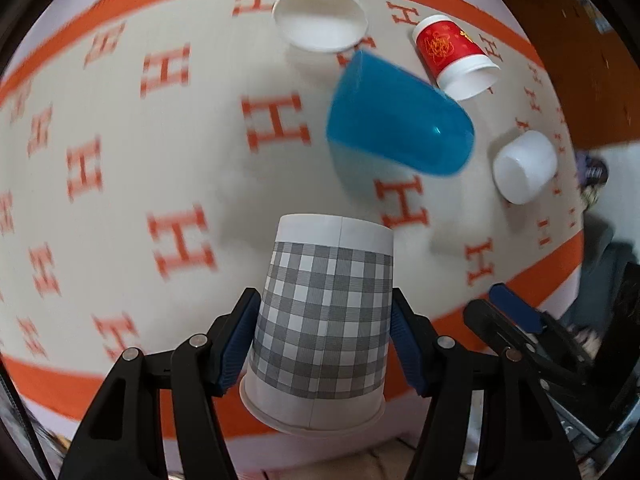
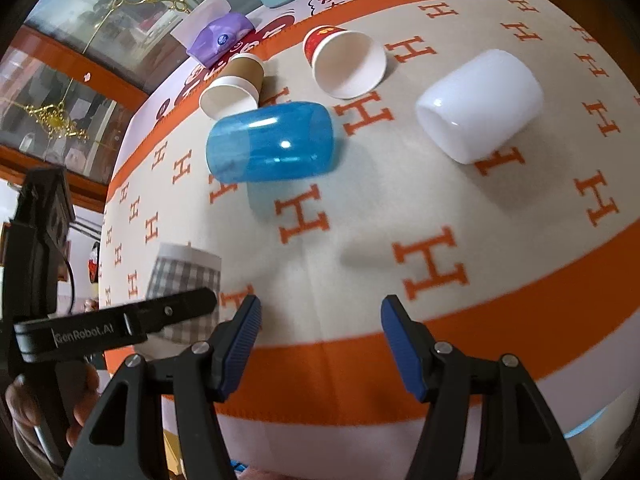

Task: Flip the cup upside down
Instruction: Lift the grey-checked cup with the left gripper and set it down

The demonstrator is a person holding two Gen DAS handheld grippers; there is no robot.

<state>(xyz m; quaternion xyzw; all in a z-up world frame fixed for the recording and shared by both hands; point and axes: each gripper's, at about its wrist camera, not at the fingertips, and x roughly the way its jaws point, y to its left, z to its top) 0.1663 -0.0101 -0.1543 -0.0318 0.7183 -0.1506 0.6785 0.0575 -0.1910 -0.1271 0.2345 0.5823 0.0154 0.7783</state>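
From the left wrist, the left gripper is clamped on the plaid cup, blue pads pressed to either side of its wall; the cup's base points away from the camera and its rolled rim toward it, so it seems lifted clear of the cloth — mid-turn, I judge. Beyond lie a blue cup, a red cup, a white cup and a brown cup, all on their sides. From the right wrist, the right gripper hangs spread and empty over the cloth's orange border, with the plaid cup partly hidden behind the left gripper at lower left. The risk: thin paper may buckle under the squeeze, or the tapered wall may slide through the pads during the turn — and a tilted set-down could tip it.
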